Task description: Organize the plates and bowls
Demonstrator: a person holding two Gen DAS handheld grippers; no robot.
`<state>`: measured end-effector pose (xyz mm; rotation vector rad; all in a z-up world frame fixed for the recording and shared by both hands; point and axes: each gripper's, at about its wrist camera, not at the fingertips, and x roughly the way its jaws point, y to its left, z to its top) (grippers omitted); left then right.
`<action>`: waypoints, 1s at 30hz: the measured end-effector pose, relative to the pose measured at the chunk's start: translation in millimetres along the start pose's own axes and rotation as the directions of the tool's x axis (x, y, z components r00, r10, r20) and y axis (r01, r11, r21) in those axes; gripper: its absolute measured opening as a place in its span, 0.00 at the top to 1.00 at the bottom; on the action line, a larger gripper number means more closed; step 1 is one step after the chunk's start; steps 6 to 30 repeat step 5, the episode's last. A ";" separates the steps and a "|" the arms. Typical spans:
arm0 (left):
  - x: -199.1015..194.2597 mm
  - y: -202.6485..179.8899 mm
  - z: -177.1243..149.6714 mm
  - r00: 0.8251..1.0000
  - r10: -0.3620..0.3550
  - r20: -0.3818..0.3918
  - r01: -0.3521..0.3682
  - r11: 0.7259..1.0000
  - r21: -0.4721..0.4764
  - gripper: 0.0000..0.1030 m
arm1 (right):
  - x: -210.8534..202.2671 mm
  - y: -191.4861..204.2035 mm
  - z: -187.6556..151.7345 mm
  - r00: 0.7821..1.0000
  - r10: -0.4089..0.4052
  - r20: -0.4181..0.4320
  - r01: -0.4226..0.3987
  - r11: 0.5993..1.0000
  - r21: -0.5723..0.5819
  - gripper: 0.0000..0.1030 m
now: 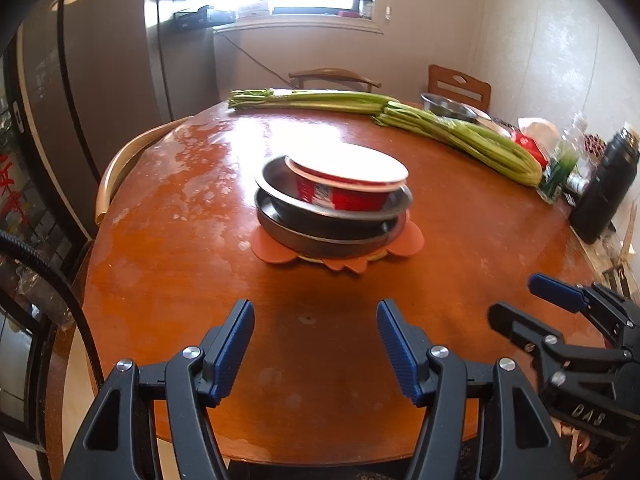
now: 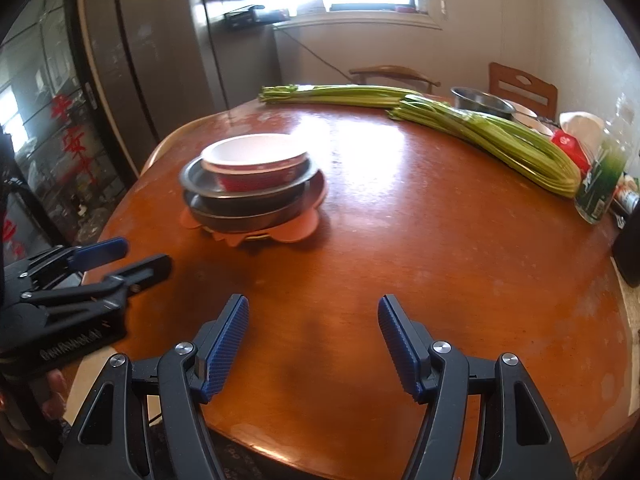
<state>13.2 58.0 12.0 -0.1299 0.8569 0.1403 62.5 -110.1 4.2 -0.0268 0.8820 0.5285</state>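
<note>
Stack of bowls (image 1: 334,204) lies at twelve o'clock from the left tool (image 1: 316,344), which is nearer; both tools spread.

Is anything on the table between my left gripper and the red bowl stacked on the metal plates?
Nothing visible. Only bare wooden table lies between the open left gripper and the red bowl with white inside on the two dark metal plates. The right gripper sits off to the side.

Glossy wooden table (image 1: 192,208) bears dull grey metal pans (image 1: 320,232) and a shiny bowl (image 1: 348,184).
</note>
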 end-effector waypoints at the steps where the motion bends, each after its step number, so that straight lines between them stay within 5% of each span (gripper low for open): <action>1: -0.1 4.4 3.6 1.000 0.003 0.003 -0.003 1.000 -0.009 0.38 | 0.0 -7.3 0.9 1.000 -0.006 -0.001 0.006 1.000 0.009 0.33; 5: 1.2 36.8 29.2 0.999 0.036 0.033 -0.034 0.998 -0.057 0.38 | -0.7 -72.0 11.4 0.997 -0.077 0.002 0.076 0.989 0.126 0.33; 30: 1.2 36.8 29.2 0.999 0.036 0.033 -0.034 0.998 -0.057 0.38 | -0.7 -72.0 11.4 0.997 -0.077 0.002 0.076 0.989 0.126 0.33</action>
